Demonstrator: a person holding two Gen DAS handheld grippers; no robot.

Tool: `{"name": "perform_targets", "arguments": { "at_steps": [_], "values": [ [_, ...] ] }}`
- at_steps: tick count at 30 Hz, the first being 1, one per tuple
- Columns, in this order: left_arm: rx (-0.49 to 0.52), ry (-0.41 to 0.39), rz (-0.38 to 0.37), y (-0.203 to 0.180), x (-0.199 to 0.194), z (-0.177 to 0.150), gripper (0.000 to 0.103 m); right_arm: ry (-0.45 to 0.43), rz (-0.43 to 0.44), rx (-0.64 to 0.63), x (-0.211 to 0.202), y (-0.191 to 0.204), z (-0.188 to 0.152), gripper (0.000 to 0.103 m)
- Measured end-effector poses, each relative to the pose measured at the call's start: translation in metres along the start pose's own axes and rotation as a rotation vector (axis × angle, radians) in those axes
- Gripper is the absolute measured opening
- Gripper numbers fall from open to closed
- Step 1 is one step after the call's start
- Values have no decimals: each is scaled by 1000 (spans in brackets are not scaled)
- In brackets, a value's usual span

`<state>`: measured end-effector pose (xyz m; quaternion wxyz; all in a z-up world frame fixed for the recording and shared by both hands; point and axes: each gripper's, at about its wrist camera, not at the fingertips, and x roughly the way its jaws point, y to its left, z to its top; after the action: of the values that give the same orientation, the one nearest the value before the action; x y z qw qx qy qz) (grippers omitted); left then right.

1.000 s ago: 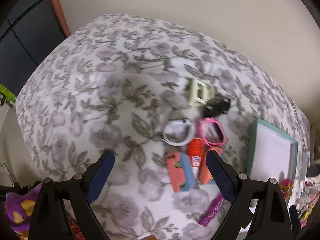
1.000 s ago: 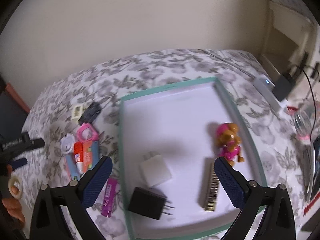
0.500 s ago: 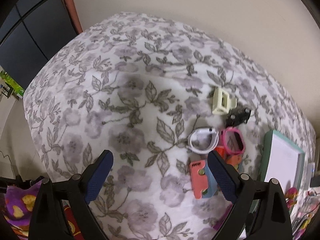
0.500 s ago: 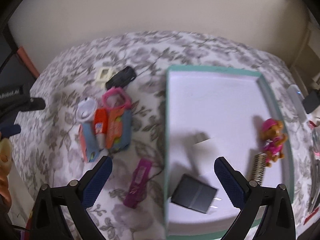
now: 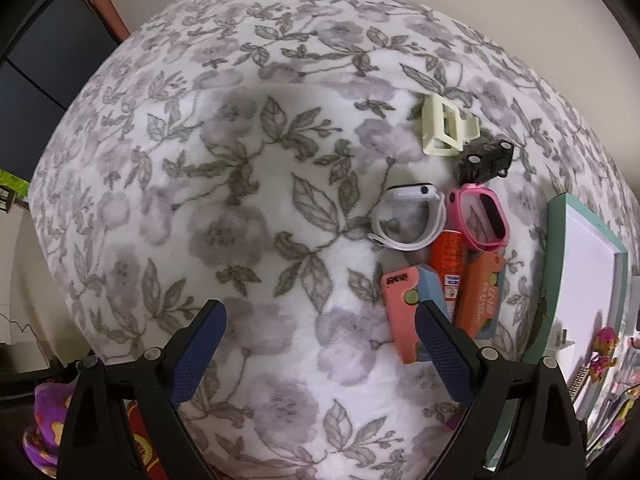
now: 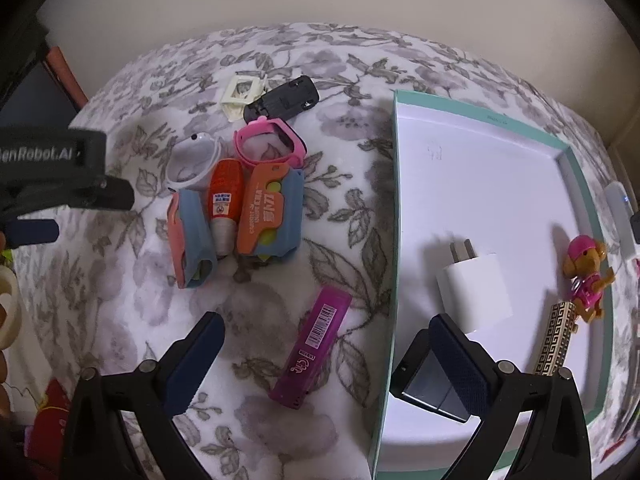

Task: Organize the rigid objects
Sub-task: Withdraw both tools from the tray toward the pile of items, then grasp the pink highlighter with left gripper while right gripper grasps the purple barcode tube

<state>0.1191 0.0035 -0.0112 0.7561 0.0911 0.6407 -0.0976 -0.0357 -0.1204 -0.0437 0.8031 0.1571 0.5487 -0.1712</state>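
Observation:
A cluster lies on the floral cloth: cream clip [image 5: 446,128], black clip [image 5: 484,160], white watch band [image 5: 408,222], pink watch [image 5: 480,218], orange tube [image 5: 450,260] and two orange-and-blue cutters [image 5: 402,312]. My left gripper [image 5: 319,308] hangs open to the cluster's left, holding nothing. My right gripper [image 6: 326,322] is open above a purple case [image 6: 312,336], its right finger over the left wall of the teal-rimmed tray [image 6: 394,240]. The tray holds a white charger [image 6: 474,286], a black charger [image 6: 432,384], a toy dog [image 6: 588,280] and a gold patterned bar [image 6: 556,340].
A plain wall runs behind the cloth-covered table [image 5: 240,200]. Dark furniture [image 5: 36,64] stands at the far left. A white device [image 6: 620,216] lies beyond the tray's right side. A hand with a tape roll [image 6: 8,312] shows at the left edge.
My right gripper has swung left, from over the tray's middle to over the purple case and the tray's left wall. The left gripper has backed away from the cluster. Both stayed open.

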Motion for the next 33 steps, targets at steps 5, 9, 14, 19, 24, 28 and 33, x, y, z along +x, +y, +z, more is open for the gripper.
{"name": "perform_targets", "arguments": {
  "at_steps": [5, 9, 14, 19, 24, 28, 33],
  "values": [
    [0, 41, -99, -6, 8, 3, 95, -1, 57, 15, -6, 0, 3, 102],
    [28, 60, -122, -16, 18, 4, 95, 2, 53, 10, -5, 1, 3, 102],
    [41, 84, -163, -24, 30, 6, 95, 24, 67, 10, -2, 1, 1, 96],
    [53, 103, -103, -31, 44, 10, 94, 28, 70, 14, -3, -1, 1, 91],
    [35, 130, -108, -30, 54, 10, 90, 22, 67, 34, -5, -5, 3, 83],
    [58, 142, -108, -36, 61, 8, 79, 21, 55, 37, -5, -6, 3, 77],
    [59, 166, -101, -42, 72, 1, 64, 2, 76, 73, -14, -14, 6, 62]
  ]
}}
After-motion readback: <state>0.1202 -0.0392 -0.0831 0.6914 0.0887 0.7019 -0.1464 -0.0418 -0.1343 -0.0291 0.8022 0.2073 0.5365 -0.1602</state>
